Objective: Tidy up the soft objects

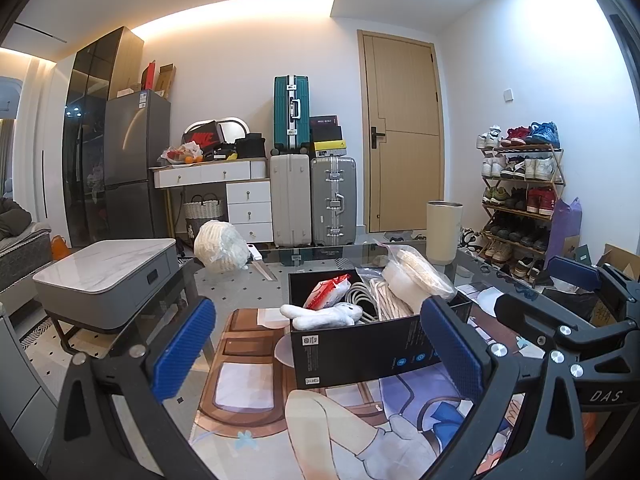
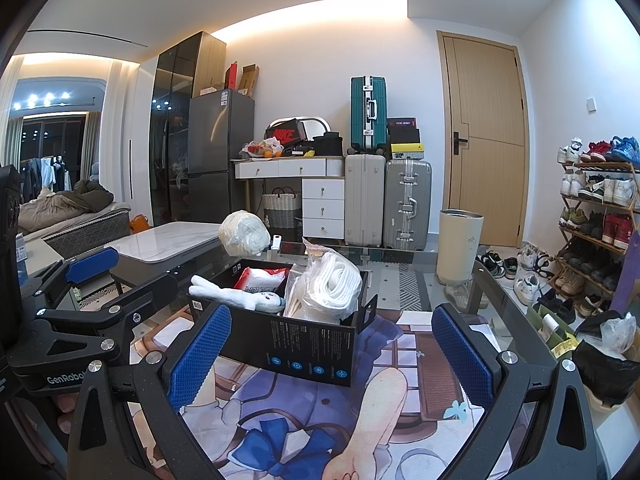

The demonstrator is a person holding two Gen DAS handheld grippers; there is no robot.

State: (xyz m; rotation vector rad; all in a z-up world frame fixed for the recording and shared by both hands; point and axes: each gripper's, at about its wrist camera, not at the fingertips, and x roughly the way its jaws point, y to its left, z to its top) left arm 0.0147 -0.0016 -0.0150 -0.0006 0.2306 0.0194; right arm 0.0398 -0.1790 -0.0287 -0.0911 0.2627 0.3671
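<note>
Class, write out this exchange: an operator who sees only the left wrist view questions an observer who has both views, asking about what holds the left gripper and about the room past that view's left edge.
Operator: My view shows only my own open fingers. What holds the left gripper?
Observer: In the right wrist view, the fingers of a hand curl under the body of the left gripper.
Operator: What lies past my left edge?
Observer: Clothes hang in a row before a dark window.
</note>
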